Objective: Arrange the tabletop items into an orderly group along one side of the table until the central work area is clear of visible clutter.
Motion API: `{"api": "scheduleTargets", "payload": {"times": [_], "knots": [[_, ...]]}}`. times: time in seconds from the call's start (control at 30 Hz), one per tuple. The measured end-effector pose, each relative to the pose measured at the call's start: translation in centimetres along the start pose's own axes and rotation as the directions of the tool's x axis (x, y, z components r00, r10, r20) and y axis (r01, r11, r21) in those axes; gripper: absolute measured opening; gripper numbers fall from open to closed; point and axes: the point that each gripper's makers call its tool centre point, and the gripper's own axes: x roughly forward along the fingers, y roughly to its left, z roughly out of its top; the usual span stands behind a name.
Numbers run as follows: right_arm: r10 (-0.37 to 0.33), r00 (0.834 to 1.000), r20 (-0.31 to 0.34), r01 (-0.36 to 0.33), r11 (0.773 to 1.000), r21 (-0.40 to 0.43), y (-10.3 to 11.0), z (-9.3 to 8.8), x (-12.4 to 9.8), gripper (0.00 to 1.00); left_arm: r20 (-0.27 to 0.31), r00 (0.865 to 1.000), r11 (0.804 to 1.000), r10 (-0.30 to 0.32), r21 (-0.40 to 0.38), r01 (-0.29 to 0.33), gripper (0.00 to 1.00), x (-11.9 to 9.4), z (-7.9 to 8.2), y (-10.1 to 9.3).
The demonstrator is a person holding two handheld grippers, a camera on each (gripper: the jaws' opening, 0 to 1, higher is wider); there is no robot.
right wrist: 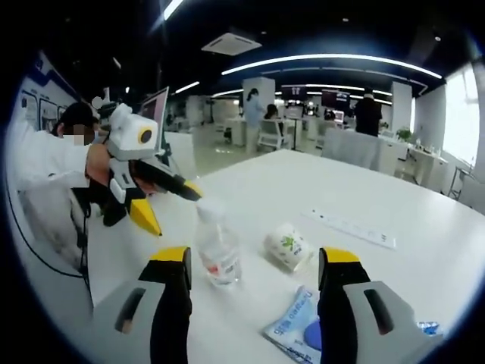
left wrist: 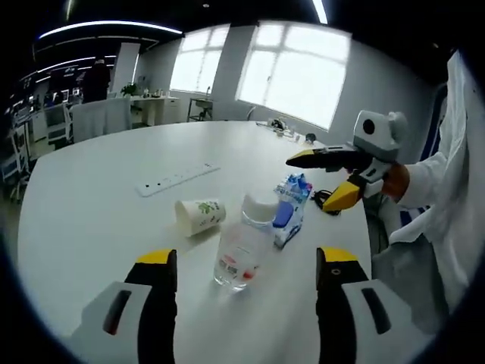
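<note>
**Tabletop stock around the water bottle**

Landmark: clear plastic water bottle [left wrist: 241, 258], standing upright on the smooth white table [left wrist: 91, 220], white cap on, red-and-white label showing.

- Paper cup [left wrist: 200, 214]: cream, green leaf print, lying on its side just beside the bottle, mouth facing away from it.
- Blue-and-white soft plastic pack [left wrist: 292, 206]: crinkled, lying flat just beside the bottle, opposite the cup.
- White power strip [left wrist: 177, 179]: long, flat, lying beyond the cup, well apart from the bottle.

Left gripper [left wrist: 246, 262]: yellow-tipped jaws standing wide apart, framing the bottle without touching it.

Right gripper [left wrist: 322, 182]: held out by a white-sleeved arm, hovering beyond the pack; its jaws are spread and holding nothing.

Bare tabletop is stretching broadly beyond the power strip toward the far rounded edge.
</note>
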Motion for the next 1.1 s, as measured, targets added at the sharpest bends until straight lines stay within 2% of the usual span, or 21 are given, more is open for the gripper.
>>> {"api": "scheduleTargets", "payload": {"times": [0.37, 0.6, 1.1], "knots": [[-0.05, 0.999, -0.016, 0.05, 0.999, 0.011, -1.8, -1.3, -2.5, 0.65, 0.002, 1.0, 1.0, 0.008, 0.013, -0.008, 0.77, -0.4, 1.7, 0.0], [-0.068, 0.998, -0.016, 0.068, 0.998, 0.013, -2.3, -1.6, -3.6, 0.65, 0.031, 0.999, 1.0, 0.019, 0.002, -0.019, 0.78, -1.0, 3.4, 0.3], [-0.087, 0.996, -0.018, 0.087, 0.996, 0.013, -2.7, -1.8, -4.0, 0.65, 0.06, 0.998, 0.999, 0.035, 0.024, -0.037, 0.77, -0.9, 6.2, 1.8]]}}
